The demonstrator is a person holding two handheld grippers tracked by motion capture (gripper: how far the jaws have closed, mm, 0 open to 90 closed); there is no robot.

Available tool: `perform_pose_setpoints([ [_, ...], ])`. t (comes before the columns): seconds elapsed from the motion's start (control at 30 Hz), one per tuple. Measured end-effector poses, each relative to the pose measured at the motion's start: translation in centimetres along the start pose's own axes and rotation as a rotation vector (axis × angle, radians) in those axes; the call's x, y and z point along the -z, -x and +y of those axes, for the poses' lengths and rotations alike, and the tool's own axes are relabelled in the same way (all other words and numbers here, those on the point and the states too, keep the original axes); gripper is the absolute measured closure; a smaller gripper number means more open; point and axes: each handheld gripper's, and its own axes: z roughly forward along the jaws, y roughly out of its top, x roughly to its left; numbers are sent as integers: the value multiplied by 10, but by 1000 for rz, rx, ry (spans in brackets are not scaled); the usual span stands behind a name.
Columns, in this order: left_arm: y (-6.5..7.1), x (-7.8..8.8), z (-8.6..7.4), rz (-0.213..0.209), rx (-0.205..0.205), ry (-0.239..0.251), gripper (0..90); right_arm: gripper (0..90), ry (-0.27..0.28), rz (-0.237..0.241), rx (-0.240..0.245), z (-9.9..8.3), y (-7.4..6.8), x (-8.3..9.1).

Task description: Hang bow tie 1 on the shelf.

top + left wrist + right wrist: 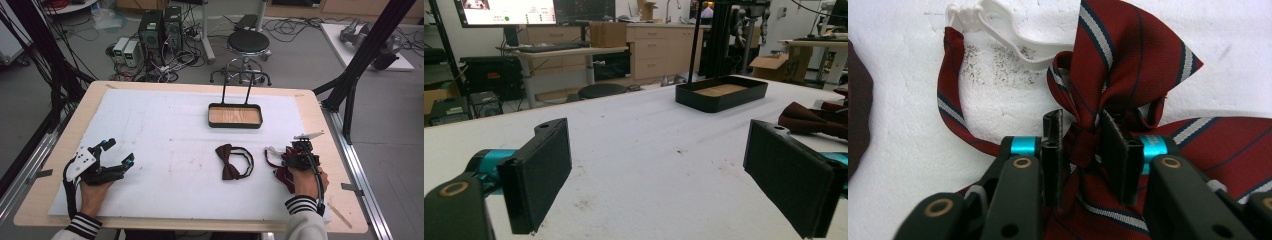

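On the white mat [165,125], right tool [1082,131] clamps striped bow tie [1118,75]'s knot.

Looks like a robotics lab to me. I see black desktop computer towers [160,27] amid tangled cables on the grey floor, a round black stool [248,42], black aluminium frame struts [367,47] beside the white-padded wooden table [165,130], a wall monitor [506,11], and light wooden cabinets [659,47] with cardboard boxes [769,65].
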Motion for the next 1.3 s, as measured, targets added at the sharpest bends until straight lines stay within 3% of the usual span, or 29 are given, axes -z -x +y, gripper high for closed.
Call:
perform_pose_setpoints([
  [0.27, 0, 0, 0, -2, -2, -2, 123, 750, -6, 14, -7, 1, 1, 1],
  [0.57, 0, 0, 0, -1, -2, -2, 123, 750, 42, 29, 22, 0, 3, 5],
  [0.7, 0, 0, 0, -1, -3, -3, 123, 751, 128, 63, 54, -1, 3, 12],
  [0.87, 0, 0, 0, -1, -3, -3, 125, 751, 240, 100, 56, -2, 5, 20],
  [1.3, 0, 0, 0, 0, -4, -3, 125, 750, 399, 151, 117, -4, 3, 35],
])
